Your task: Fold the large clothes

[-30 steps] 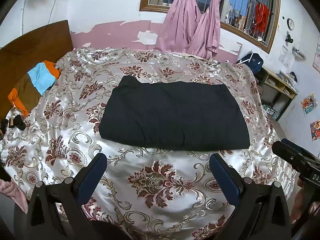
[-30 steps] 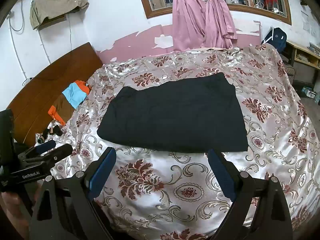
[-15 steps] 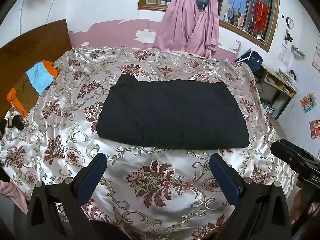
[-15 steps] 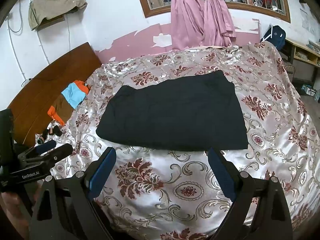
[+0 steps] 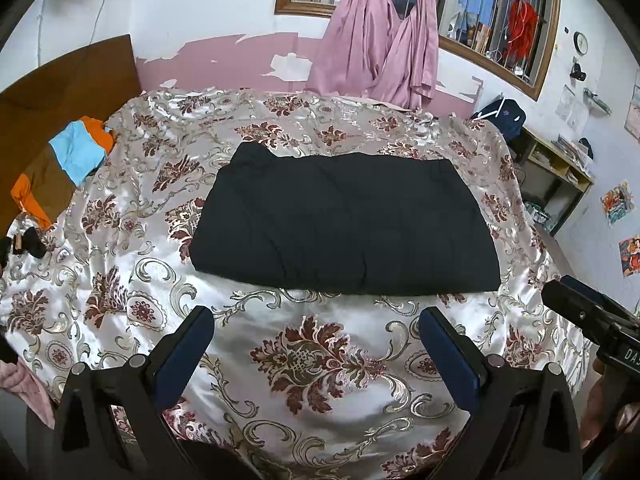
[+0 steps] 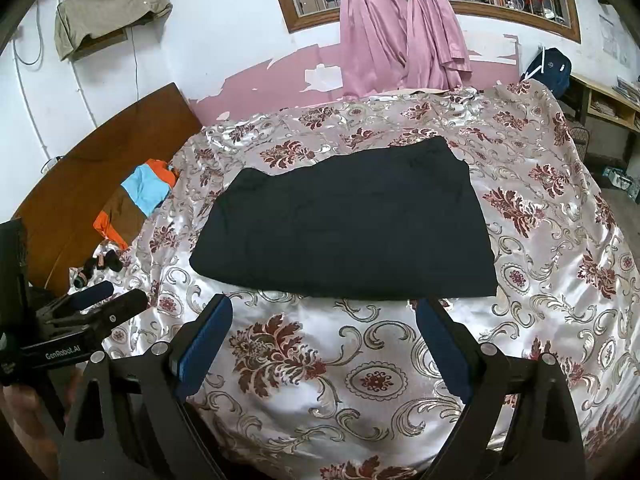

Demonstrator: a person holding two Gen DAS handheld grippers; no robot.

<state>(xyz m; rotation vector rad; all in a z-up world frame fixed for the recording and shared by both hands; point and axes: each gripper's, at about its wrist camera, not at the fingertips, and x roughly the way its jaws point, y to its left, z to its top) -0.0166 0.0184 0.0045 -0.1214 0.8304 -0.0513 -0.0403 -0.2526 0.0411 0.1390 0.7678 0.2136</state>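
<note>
A black garment (image 5: 344, 224) lies folded into a flat, wide rectangle on the bed (image 5: 320, 360), resting on a shiny bedspread with a dark red flower pattern. In the left wrist view it fills the centre of the picture, its near edge running from about 9 o'clock to 3 o'clock just above the fingertips.

The left hand-held gripper (image 5: 316, 320) hovers above the bedspread at 6 o'clock, jaws spread wide, nothing between its blue pads (image 5: 184, 352); it is clear of the garment. The right hand-held gripper (image 6: 324, 312) also stands spread wide with nothing between its pads; in its own view the tip of its right finger overlaps the garment's near edge, and whether it touches the cloth I cannot tell. In the left view the right hand-held gripper shows at 3 o'clock; in the right view the left one shows at 9 o'clock.

At 10 o'clock a pile of orange, blue and brown clothes (image 5: 60, 168) lies against the wooden headboard (image 5: 60, 88). Pink curtains (image 5: 380, 52) hang knotted at the window at 12 o'clock. A dark backpack (image 5: 500, 116) sits at 2 o'clock beside a wooden shelf (image 5: 560, 172).
</note>
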